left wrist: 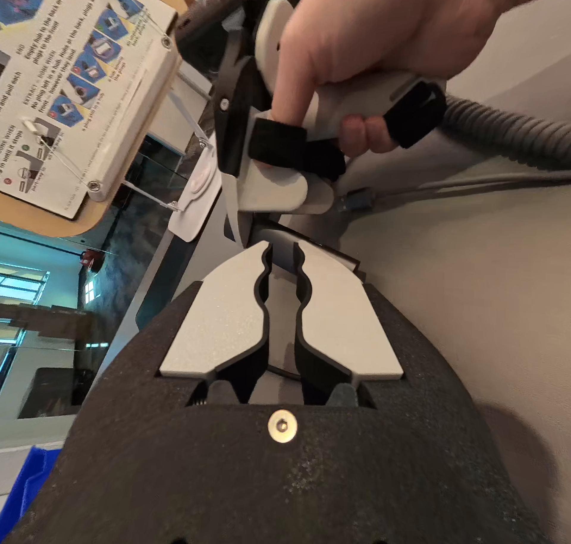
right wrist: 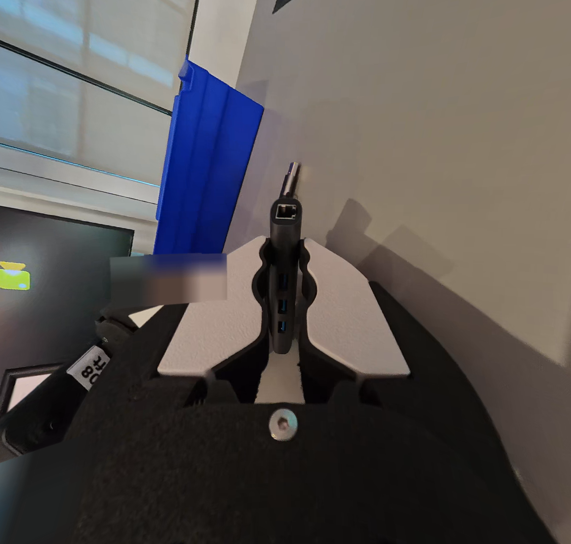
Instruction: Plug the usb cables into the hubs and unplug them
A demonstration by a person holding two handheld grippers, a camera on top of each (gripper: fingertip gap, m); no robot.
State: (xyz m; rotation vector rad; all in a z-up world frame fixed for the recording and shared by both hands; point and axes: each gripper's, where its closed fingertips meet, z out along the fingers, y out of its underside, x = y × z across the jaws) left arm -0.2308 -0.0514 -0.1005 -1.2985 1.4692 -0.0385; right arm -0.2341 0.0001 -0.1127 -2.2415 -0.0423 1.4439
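In the right wrist view, my right gripper (right wrist: 285, 245) is shut on a dark grey USB hub (right wrist: 283, 282). The hub stands lengthwise between the fingers, with a network port at its far end and three blue USB ports on its side. A silver plug (right wrist: 291, 178) shows just past the hub, close to the grey table (right wrist: 432, 158). In the left wrist view, my left gripper (left wrist: 282, 246) has its jaws a narrow gap apart, and I see nothing between them. The right gripper (left wrist: 272, 186), held by a hand (left wrist: 386, 34), is just ahead of it. A blue-tipped plug (left wrist: 355, 201) with a grey cable (left wrist: 463, 186) lies beside it.
A blue bin (right wrist: 210, 158) stands on the table's far side; it also shows in the left wrist view (left wrist: 27, 482). A printed instruction sheet on a board (left wrist: 61, 81) and a white plate (left wrist: 194, 201) are at the left. A grey ribbed hose (left wrist: 494, 136) runs right. A dark screen (right wrist: 61, 266) is left. Some 5 cm of space lies between my two pairs of fingers. The left tips stand about 7 cm off the blue-tipped plug (left wrist: 355, 201).
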